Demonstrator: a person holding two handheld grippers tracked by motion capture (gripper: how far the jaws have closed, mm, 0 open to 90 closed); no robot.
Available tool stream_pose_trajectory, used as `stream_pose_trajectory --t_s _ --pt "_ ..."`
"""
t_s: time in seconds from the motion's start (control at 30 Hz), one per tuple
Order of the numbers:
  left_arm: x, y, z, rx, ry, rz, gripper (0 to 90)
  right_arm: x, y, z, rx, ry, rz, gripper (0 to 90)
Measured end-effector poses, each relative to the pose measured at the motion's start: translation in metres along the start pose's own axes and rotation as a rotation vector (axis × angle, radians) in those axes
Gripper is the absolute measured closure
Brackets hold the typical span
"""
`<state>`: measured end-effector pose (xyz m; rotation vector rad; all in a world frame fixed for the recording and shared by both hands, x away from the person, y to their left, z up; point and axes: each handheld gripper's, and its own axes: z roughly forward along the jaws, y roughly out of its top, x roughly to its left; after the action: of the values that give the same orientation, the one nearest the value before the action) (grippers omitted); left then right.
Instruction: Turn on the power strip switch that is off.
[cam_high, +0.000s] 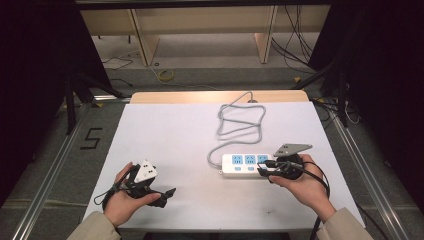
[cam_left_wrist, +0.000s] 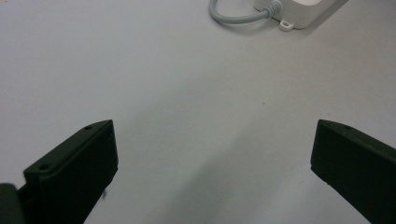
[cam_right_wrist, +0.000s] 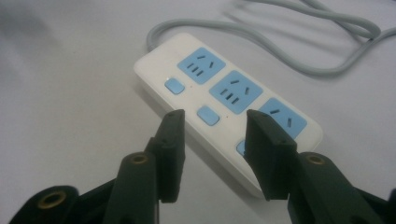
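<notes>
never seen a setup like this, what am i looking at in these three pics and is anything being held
A person sits at a white table, holding a hand-operated two-jaw gripper in each hand. The high view looks down from above; the other two pictures come from cameras riding on each gripper, looking along its black jaws. On the table lies a white power strip with three blue sockets and a looped grey cable. The left gripper rests wide open over bare table. The right gripper hovers at the strip's end, jaws apart. Nothing is held.
</notes>
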<state>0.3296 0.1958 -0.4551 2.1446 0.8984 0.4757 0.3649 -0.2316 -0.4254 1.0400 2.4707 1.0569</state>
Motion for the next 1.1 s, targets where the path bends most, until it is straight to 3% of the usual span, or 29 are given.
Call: stream_pose_trajectory --t_s 0.2,0.5,0.77,1.1 --pt "0.000 0.000 0.000 0.001 -0.005 0.003 0.2 0.002 -0.009 -0.002 -0.015 -0.010 0.027 55.9" --pt "0.000 -0.001 0.000 0.001 -0.005 0.004 0.2 0.008 -0.015 -0.008 -0.060 -0.010 0.020 52.2" --pt "-0.001 -0.001 0.000 0.009 -0.016 0.006 0.0 0.010 -0.025 -0.012 -0.041 -0.008 0.021 48.0" --pt "-0.001 -0.002 0.000 0.002 -0.011 -0.001 0.0 0.008 -0.040 -0.021 -0.109 -0.017 0.014 39.0"
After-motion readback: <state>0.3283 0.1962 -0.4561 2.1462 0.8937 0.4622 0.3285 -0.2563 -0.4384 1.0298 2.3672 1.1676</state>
